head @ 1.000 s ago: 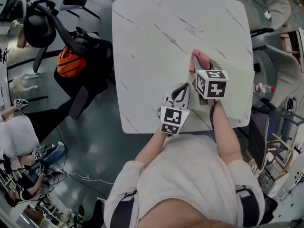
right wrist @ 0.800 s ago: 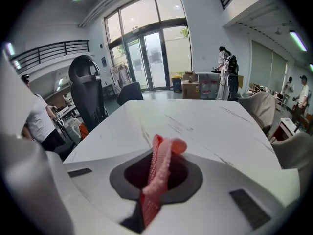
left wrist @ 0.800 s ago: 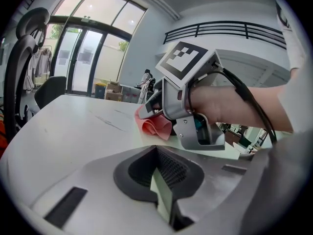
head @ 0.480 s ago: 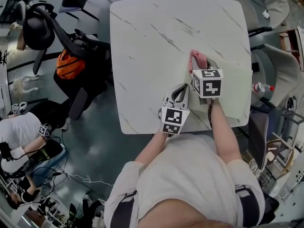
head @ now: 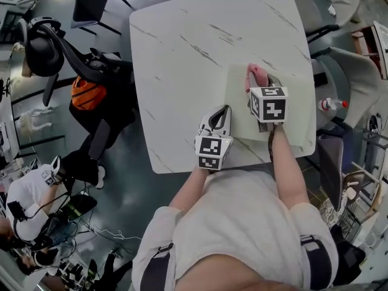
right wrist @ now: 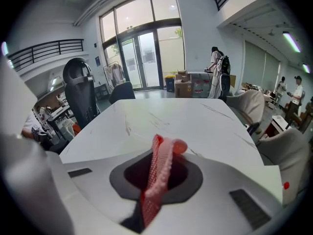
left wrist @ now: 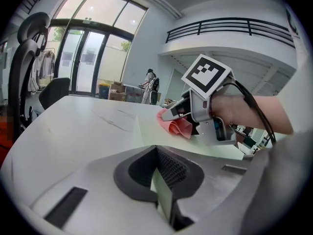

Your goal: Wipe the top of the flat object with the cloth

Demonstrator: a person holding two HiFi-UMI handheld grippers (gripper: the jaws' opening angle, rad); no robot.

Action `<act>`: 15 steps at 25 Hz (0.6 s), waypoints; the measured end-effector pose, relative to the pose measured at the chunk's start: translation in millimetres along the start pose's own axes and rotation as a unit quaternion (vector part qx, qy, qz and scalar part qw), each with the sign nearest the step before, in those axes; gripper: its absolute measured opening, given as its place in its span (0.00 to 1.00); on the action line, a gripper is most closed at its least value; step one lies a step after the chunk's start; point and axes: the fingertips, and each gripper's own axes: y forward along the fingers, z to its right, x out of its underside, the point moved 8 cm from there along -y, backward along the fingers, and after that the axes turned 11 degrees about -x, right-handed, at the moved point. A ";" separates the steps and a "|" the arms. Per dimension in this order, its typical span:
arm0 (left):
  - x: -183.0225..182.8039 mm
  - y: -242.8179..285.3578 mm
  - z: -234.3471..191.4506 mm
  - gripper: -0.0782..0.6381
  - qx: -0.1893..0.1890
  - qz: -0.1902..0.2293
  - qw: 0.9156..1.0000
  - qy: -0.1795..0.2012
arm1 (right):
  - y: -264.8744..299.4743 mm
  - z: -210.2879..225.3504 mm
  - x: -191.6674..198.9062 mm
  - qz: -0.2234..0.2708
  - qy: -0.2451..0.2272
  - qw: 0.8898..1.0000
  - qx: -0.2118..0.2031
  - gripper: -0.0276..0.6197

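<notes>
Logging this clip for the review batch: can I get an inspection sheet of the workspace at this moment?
Surface: white veined table, bare apart from the job's things.
Job's things: pale flat object lies on the table's near right part; pink cloth rests on it.
Clutter: nothing seen on the table.
Grippers: left gripper shut on the flat object's near edge; right gripper shut on the cloth.
Cables: black cable runs along the right wrist; loose cables on the floor.
Surroundings: black chair to the left with an orange item by it, bottle to the right, people at lower left.
</notes>
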 end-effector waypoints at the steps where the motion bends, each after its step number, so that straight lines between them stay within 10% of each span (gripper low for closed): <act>1: 0.0 0.0 0.1 0.13 -0.001 0.000 1.000 0.000 | -2.7 4.1 1.5 0.001 0.003 1.000 0.002 0.09; 15: -2.2 0.9 3.3 0.13 -0.020 -0.007 1.000 -0.008 | -40.0 59.0 22.4 0.019 0.038 0.999 0.025 0.09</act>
